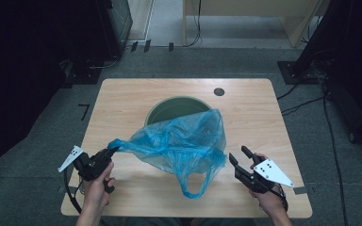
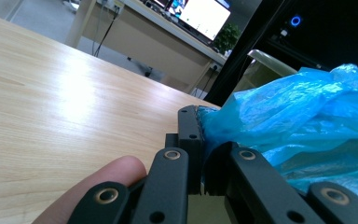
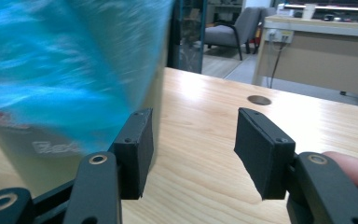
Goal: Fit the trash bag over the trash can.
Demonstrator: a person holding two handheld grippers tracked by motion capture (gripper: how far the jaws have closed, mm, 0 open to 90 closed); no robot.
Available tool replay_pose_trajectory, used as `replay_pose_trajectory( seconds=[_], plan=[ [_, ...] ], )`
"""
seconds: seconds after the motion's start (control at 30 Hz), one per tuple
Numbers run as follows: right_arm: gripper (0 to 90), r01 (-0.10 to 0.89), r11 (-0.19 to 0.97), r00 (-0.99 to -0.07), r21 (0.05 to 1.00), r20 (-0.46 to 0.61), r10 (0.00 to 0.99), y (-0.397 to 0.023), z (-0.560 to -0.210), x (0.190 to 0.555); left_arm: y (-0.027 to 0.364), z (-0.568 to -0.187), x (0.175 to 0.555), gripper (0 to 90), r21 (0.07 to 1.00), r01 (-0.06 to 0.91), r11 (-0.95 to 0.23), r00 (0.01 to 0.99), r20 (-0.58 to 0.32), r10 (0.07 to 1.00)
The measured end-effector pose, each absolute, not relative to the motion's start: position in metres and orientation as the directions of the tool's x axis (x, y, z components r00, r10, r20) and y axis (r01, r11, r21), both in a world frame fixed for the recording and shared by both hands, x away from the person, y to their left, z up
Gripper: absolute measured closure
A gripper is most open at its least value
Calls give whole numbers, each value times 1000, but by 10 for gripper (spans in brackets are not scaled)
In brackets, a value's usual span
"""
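Bag: the blue plastic bag (image 1: 184,141) lies mid-surface, draped over the green bin (image 1: 169,108), clear of every edge.
Room: bare surface (image 1: 245,103) all round, widest at the far right.
Left gripper (image 1: 109,153): jaws closed on the bag's left corner.
Right gripper (image 1: 238,157): jaws parted, nothing between them, just beside the bag.
Lie: bag stretches left to right, handle loop hanging toward the near edge.

On the table (image 1: 122,101), the bin (image 1: 169,106) stands at the middle, toward the far side. The plastic bag (image 1: 184,141) lies over its near rim, spreading toward the person. The left gripper (image 1: 109,151) is at the bag's left corner, the right gripper (image 1: 239,158) just right of it
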State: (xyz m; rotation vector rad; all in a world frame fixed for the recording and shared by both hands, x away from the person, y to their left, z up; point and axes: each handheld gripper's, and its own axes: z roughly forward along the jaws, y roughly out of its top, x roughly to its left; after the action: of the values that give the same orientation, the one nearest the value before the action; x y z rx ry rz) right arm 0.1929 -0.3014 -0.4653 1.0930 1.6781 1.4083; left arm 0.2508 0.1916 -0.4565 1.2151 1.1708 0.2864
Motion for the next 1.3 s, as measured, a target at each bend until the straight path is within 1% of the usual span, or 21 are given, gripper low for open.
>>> replay_pose_trajectory(
  seconds=[0.1, 0.17, 0.27, 0.33, 0.5, 0.63, 0.77, 0.9, 0.93, 1.07, 1.13, 1.17, 1.23, 1.27, 1.3],
  plan=[
    [474, 167, 52, -403, 985, 20, 915, -308, -462, 193, 194, -453, 251, 883, 830, 372, 416, 433, -552, 712],
    [477, 160, 50, -378, 986, 14, 926, -315, -459, 193, 194, -450, 251, 882, 831, 363, 421, 441, -551, 708],
    [508, 142, 4, -344, 990, 45, 938, -323, -448, 191, 191, -446, 250, 876, 836, 350, 423, 459, -546, 700],
    [538, 117, -27, -351, 993, 67, 934, -323, -439, 188, 188, -443, 249, 870, 842, 340, 419, 471, -537, 699],
    [559, 51, -19, -427, 999, 39, 903, -300, -418, 177, 179, -437, 250, 847, 846, 327, 422, 500, -534, 682],
    [557, 22, -25, -500, 999, 33, 866, -280, -405, 170, 173, -431, 249, 799, 846, 324, 424, 517, -533, 669],
    [526, 17, -35, -567, 999, 38, 822, -264, -398, 168, 168, -426, 249, 737, 851, 315, 419, 522, -524, 673],
    [523, 39, -13, -584, 999, 33, 811, -251, -402, 172, 167, -425, 251, 680, 847, 315, 428, 516, -531, 672],
    [543, 47, 0, -574, 999, 27, 818, -248, -404, 174, 167, -425, 251, 666, 844, 318, 431, 518, -536, 667],
    [751, 64, 9, -560, 998, 28, 828, -243, -409, 178, 166, -424, 251, 574, 845, 316, 430, 523, -534, 665],
    [825, 63, 1, -553, 998, 34, 833, -243, -409, 177, 164, -424, 250, 528, 857, 310, 411, 544, -514, 663],
    [845, 65, -3, -553, 998, 39, 833, -244, -409, 177, 162, -424, 249, 492, 864, 307, 399, 556, -503, 661],
    [844, 59, -4, -552, 998, 36, 833, -244, -409, 176, 156, -422, 248, 433, 879, 308, 364, 574, -477, 665],
    [811, 51, -2, -549, 999, 30, 835, -245, -409, 175, 155, -422, 248, 406, 883, 307, 354, 576, -469, 670],
    [794, 52, -4, -546, 999, 31, 837, -245, -409, 175, 152, -421, 247, 408, 890, 302, 341, 583, -456, 673]
  ],
)
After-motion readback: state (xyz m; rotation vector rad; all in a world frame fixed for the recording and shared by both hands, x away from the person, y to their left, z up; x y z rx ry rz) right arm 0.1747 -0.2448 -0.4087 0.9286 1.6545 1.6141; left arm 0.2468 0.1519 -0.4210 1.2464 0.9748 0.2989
